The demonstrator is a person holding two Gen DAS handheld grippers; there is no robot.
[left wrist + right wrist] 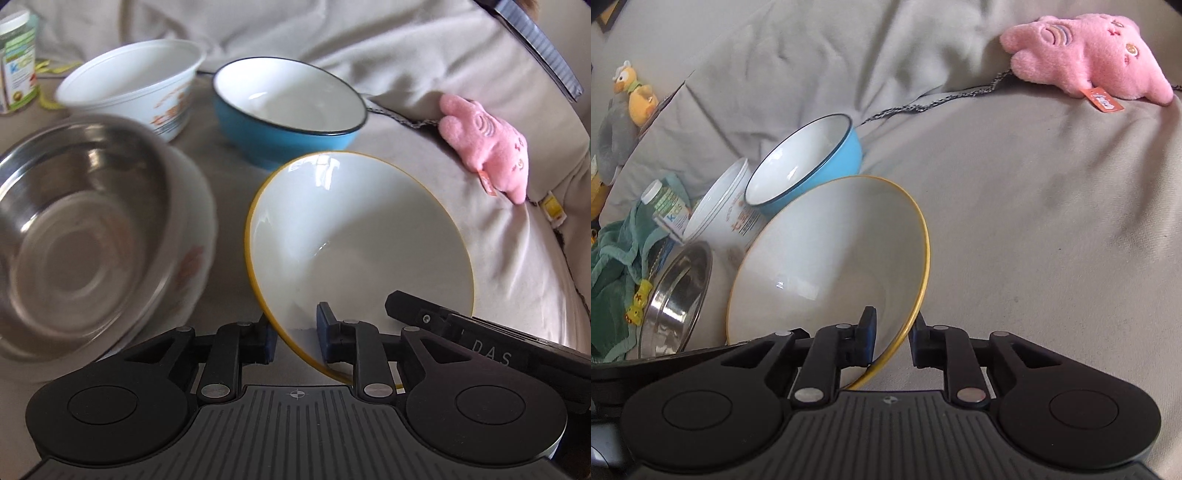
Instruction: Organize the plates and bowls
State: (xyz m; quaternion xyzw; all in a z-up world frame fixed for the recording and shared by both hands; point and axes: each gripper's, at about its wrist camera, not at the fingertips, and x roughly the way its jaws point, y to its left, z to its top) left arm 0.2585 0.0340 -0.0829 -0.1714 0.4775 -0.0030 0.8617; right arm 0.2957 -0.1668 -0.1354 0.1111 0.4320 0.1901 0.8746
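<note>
A white bowl with a yellow rim [362,236] [831,258] is held tilted above a grey fabric surface. My left gripper [295,332] straddles its near rim, one finger inside and one outside. My right gripper [892,338] straddles the opposite rim the same way. A gap shows beside the pads in both views. A steel bowl [74,221] [676,299] nested in a white bowl sits to the left. A blue bowl [288,110] [812,158] and a white printed bowl [133,85] [727,206] lie behind.
A pink plush toy [487,144] [1093,55] lies at the right on the fabric. A labelled bottle [16,62] [666,210] and a green cloth [613,273] are at the left. A bird plush [631,92] sits at the far left.
</note>
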